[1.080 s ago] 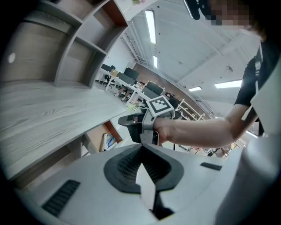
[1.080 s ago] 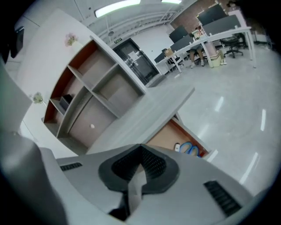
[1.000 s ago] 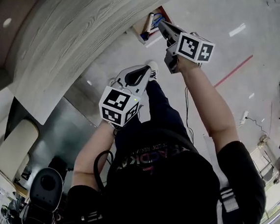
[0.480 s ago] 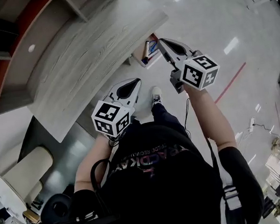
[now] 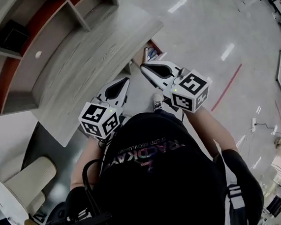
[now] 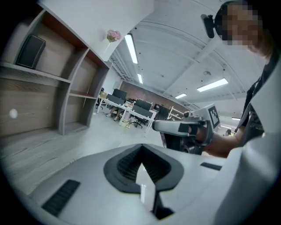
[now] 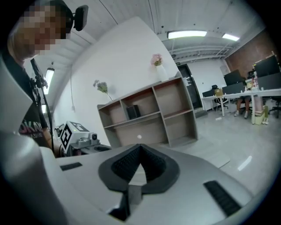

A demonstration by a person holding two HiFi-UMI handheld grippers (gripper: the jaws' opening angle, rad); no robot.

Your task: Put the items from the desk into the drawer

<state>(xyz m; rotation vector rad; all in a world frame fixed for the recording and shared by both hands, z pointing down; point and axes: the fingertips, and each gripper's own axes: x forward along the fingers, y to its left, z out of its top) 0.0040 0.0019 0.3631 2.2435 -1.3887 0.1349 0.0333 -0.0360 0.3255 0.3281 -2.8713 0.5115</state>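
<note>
Head view only: the drawer (image 5: 150, 50) is seen open beyond the corner of the desk (image 5: 90, 50), just past the tip of the right gripper (image 5: 148, 68); blue and white things are seen in it, too small to be named
Gripper views only: a vase of pink flowers (image 7: 156, 60) is shown on top of the shelf unit (image 7: 145, 114), and each gripper is seen from the side of the other one
All views: a black box (image 5: 12, 35) is seen in one shelf compartment, and a small white round thing (image 5: 38, 54) is seen on the desk top
Pose of the left gripper (image 5: 122, 85): it is held out before the body, close to the desk edge; its jaws are pressed together and nothing is gripped between them
Pose of the right gripper: it is held a little further forward, turned toward the shelf unit; its jaws are closed together too, with nothing between them
Arms: both are bent at the elbow, and the two grippers are held near each other but apart
</note>
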